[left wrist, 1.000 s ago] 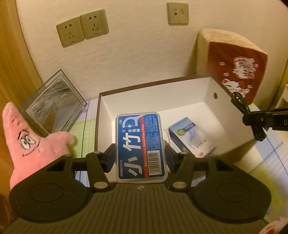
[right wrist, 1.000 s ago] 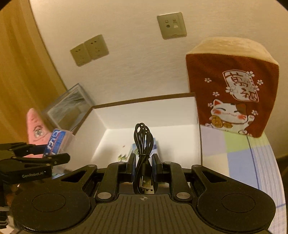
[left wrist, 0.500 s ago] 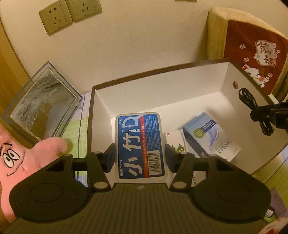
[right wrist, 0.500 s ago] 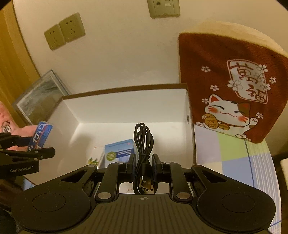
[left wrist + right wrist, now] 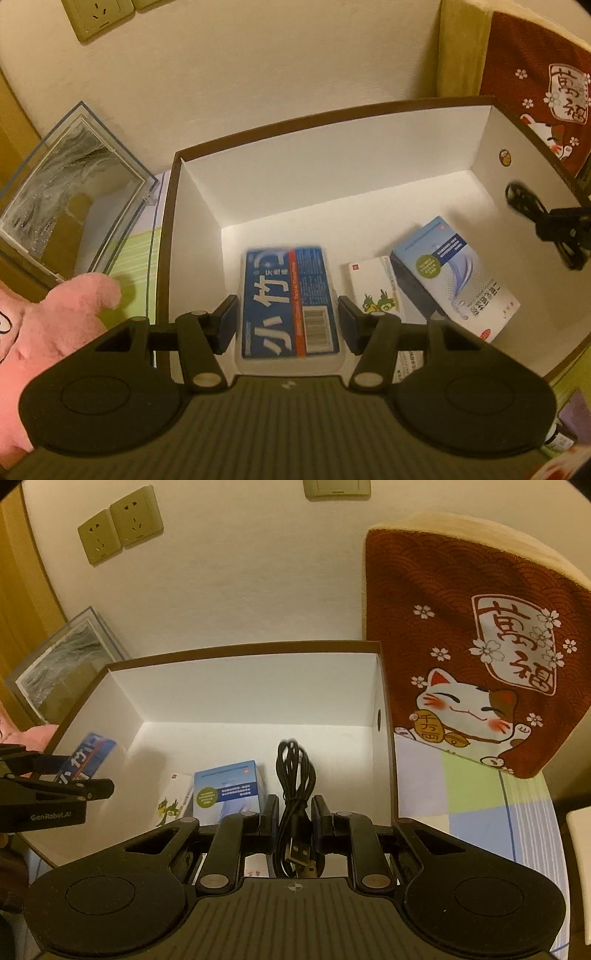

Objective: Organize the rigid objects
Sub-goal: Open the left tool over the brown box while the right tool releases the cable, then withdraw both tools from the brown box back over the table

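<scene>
The left hand-held gripper (image 5: 287, 320) had its jaws a little wider than the floss case (image 5: 290, 302), which looked blurred, so I could not tell whether it hung free or was dropping; it might land askew over the left of the box (image 5: 192, 206) floor. The right hand-held gripper (image 5: 294, 818) pinched the coiled cable (image 5: 295, 771) over the box's right side, and its loose loops could snag the rim or flop onto the blue carton (image 5: 229, 786). The small carton (image 5: 373, 288) lay partly hidden under the blue one.
</scene>
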### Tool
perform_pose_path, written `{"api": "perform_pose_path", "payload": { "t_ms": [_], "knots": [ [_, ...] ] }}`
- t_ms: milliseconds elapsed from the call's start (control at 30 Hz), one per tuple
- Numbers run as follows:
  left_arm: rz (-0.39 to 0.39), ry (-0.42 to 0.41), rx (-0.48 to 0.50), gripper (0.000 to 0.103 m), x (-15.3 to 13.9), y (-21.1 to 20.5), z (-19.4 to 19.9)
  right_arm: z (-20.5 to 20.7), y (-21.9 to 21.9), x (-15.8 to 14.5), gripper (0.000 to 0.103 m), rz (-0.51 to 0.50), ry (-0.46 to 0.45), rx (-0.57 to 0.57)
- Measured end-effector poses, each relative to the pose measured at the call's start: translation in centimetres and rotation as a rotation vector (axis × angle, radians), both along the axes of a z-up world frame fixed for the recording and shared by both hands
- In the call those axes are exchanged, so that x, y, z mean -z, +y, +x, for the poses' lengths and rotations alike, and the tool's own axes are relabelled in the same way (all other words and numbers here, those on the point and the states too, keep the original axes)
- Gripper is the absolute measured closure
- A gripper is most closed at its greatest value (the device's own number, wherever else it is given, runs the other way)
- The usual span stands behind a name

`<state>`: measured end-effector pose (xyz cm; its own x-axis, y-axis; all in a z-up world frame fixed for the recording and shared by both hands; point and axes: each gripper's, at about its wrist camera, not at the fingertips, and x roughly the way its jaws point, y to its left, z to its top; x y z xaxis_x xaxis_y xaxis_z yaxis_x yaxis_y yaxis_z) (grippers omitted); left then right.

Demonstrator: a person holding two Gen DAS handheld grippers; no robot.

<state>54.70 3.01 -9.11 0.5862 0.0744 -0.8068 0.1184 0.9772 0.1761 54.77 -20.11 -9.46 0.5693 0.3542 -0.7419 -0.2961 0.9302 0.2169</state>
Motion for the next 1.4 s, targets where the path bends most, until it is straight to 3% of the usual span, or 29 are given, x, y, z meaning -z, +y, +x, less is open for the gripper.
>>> {"api": "perform_pose_path", "payload": {
  "t_ms": [100,233,833,933,1000,1067,1400],
  "knots": [
    [0.003,-0.007,0.002,0.048,0.0,0.0,0.0,0.1,0.0,-0.2,0.097,0.002,-0.001,-0.008],
    [0.005,-0.018,-0.003,0.041,-0.4,0.1,0.0,0.2,0.1,-0.3,0.097,-0.001,-0.006,-0.013],
    [-0.069,-0.063,-0.033,0.041,-3.5,1.5,-3.0,-1.8,-1.8,-1.5,0.094,0.068,-0.008,0.000],
    [-0.079,-0.075,-0.037,0.041,-4.4,1.6,-4.2,-2.7,-2.5,-2.3,0.078,0.104,-0.032,0.003],
    [-0.087,-0.092,-0.038,0.040,-5.0,1.7,-5.3,-3.8,-3.2,-2.9,0.049,0.130,-0.062,0.014],
    [-0.100,-0.107,-0.044,0.038,-5.5,1.8,-6.6,-4.8,-3.9,-3.5,0.041,0.150,-0.096,0.027],
    [-0.156,-0.135,-0.061,0.037,-7.3,2.3,-13.0,-9.7,-7.0,-5.0,0.039,0.222,-0.121,0.052]
  ]
}}
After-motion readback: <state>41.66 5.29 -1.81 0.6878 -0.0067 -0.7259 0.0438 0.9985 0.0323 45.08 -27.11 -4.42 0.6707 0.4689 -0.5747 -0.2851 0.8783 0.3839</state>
